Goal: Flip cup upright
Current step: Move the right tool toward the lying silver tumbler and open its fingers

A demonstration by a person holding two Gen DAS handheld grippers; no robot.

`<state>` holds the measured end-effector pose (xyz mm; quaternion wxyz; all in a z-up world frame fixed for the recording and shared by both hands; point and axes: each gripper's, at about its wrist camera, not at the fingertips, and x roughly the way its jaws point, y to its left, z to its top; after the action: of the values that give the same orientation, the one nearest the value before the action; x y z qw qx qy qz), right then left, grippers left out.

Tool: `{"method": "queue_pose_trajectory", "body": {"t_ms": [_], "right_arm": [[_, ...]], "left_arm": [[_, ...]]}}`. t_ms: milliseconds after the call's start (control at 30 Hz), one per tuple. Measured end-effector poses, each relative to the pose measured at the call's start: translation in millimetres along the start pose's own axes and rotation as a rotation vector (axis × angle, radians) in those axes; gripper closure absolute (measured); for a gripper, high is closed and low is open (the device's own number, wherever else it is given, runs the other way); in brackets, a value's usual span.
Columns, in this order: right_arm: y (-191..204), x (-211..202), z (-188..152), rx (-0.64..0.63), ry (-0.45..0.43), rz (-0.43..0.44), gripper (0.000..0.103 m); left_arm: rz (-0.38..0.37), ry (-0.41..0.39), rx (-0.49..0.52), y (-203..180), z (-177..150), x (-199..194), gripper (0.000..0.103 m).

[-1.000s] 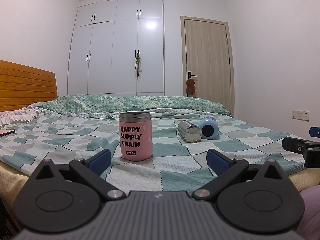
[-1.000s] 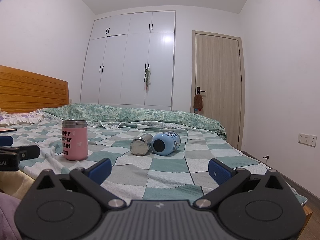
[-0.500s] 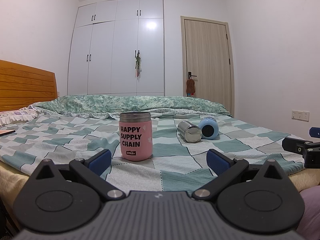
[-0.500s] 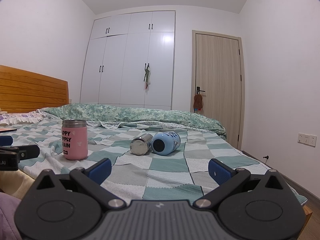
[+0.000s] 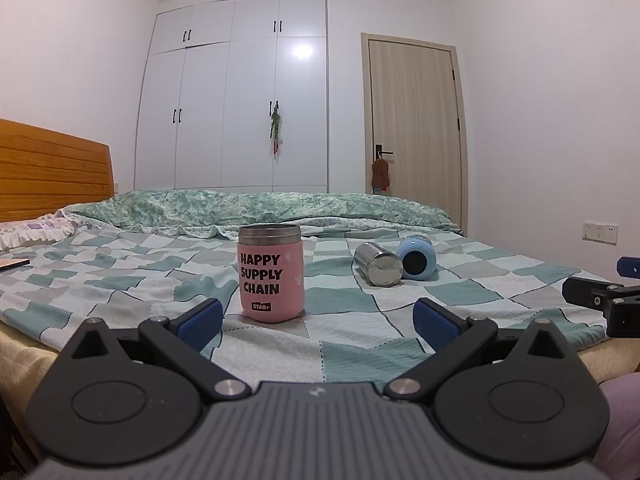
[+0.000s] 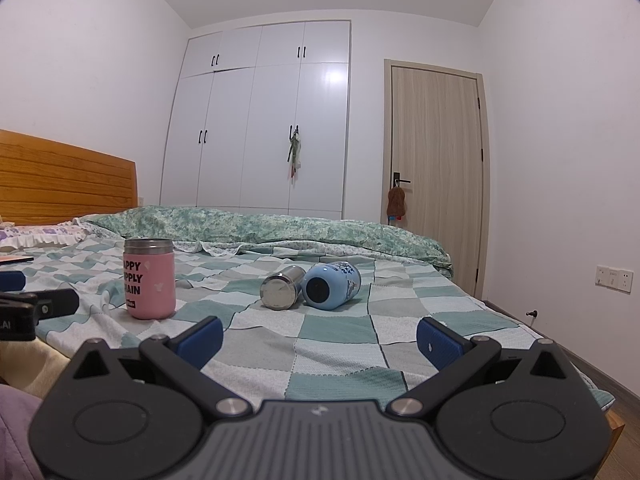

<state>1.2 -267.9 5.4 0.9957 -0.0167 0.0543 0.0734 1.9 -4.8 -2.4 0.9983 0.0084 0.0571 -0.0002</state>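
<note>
**Both grippers parked, two cups down on the bed**

Nothing has moved since a second ago: both views match the earlier pictures, and my hands hold the same spot at the near edge of the bed [image 6: 340, 364].

My right gripper [image 6: 319, 338] has its jaws spread wide, empty; my left gripper [image 5: 318, 324] is likewise wide open and empty. Nearest my left fingers, at about 11 o'clock, the pink cup [image 5: 271, 274] already stands upright. Farther off, at 1 o'clock from my left and 12 o'clock from my right, the steel cup [image 6: 281, 287] and the blue cup [image 6: 331, 285] lie on their sides, touching or nearly so, one round end of each facing me and their long axes running away from me.

I judge my right hand the nearer and squarer to them, so it should reach.
</note>
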Motion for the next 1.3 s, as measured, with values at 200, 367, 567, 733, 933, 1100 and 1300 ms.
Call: {"method": "queue_pose_trajectory", "body": {"t_ms": [200,367,567,733,933,1100,1300], "right_arm": [[-7,10,10,0.050,0.044,0.035,0.000],[-20,26,23,0.040,0.026,0.038,0.000],[-39,67,44,0.036,0.033,0.052,0.000],[-58,113,60,0.002,0.056,0.076,0.000],[-77,182,79,-0.062,0.108,0.123,0.000],[-92,244,93,-0.127,0.128,0.176,0.000],[-112,325,107,-0.111,0.194,0.295,0.000]], "left_arm": [[-0.035,0.050,-0.002,-7,10,11,0.000],[-0.093,0.045,0.001,-22,31,27,0.000],[-0.118,0.059,0.041,-44,56,68,0.000],[-0.140,0.152,0.022,-55,73,119,0.000],[-0.154,0.277,0.001,-64,99,195,0.000],[-0.106,0.373,0.038,-79,119,261,0.000],[-0.041,0.508,0.053,-95,126,343,0.000]]}}
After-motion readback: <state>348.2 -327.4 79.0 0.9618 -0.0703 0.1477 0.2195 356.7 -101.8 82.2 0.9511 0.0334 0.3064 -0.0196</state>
